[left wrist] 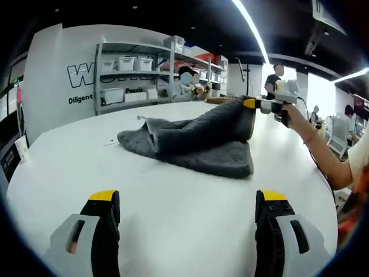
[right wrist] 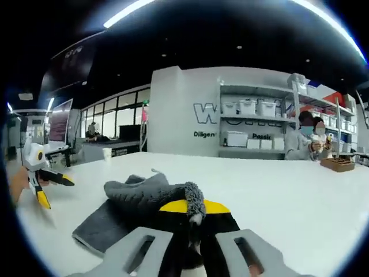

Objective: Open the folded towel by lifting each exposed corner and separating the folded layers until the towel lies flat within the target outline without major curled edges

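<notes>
A dark grey towel (left wrist: 196, 144) lies bunched on the white table (left wrist: 173, 231), one corner pulled up to the right. My right gripper (left wrist: 252, 105), held by a hand, comes in from the right and is shut on that raised corner. My left gripper (left wrist: 187, 199) is open, its yellow-tipped jaws wide apart above bare table, well short of the towel. In the right gripper view the towel (right wrist: 130, 199) is folded over itself, and my right gripper (right wrist: 193, 209) pinches its edge between closed jaws. The left gripper (right wrist: 53, 189) hovers open at the far left, apart from the towel.
The table's curved edge (left wrist: 11, 190) runs along the left. A paper cup (left wrist: 22, 147) stands near it. A wooden box (right wrist: 338, 164) sits on the far side of the table. Shelves with white bins (left wrist: 135, 78) and seated people are behind.
</notes>
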`<state>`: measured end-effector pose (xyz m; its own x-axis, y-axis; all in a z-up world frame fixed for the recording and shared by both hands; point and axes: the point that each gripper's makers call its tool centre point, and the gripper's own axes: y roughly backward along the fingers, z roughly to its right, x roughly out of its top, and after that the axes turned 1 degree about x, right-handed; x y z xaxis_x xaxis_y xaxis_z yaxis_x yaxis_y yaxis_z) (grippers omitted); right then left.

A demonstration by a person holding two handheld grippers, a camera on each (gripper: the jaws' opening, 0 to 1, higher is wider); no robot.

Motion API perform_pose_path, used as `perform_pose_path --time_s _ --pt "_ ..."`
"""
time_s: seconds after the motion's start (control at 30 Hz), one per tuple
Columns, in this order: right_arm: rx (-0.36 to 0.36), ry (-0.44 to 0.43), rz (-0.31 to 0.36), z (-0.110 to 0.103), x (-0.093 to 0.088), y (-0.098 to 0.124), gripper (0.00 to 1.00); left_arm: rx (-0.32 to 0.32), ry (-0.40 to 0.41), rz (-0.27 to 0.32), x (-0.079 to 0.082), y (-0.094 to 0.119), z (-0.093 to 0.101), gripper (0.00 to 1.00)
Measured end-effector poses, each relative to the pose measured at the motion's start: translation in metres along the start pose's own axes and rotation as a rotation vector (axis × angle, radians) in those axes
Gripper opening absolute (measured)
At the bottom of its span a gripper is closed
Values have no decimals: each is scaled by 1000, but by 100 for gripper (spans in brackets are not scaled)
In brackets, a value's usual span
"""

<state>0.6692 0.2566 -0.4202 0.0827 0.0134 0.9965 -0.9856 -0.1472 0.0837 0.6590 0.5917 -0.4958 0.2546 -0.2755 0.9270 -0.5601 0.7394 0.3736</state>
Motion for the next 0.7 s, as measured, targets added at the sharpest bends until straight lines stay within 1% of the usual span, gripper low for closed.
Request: perform_pose_path --time_s 0.13,0.3,0.4,0.47,0.57,0.63,0.7 --pt "-57 -42 -3 21 -6 3 0 -3 -2 -8 -1 0 0 96" --pt "-116 -60 -26 39 -15 7 0 -2 1 -13 -3 0 0 95" --pt "-139 -61 -37 46 -19 9 0 -4 2 -17 -4 0 1 95" --pt "-165 -78 -53 57 -26 11 0 -5 0 -21 -5 0 1 95" --pt "-189 -104 -75 66 -36 12 0 -9 -3 -27 -6 -1 3 95" --pt "-197 -112 -81 70 -39 12 0 -11 -3 -29 -7 -1 4 95" --pt "-221 -135 -108 78 -50 13 0 -12 -2 -35 -8 -2 4 95"
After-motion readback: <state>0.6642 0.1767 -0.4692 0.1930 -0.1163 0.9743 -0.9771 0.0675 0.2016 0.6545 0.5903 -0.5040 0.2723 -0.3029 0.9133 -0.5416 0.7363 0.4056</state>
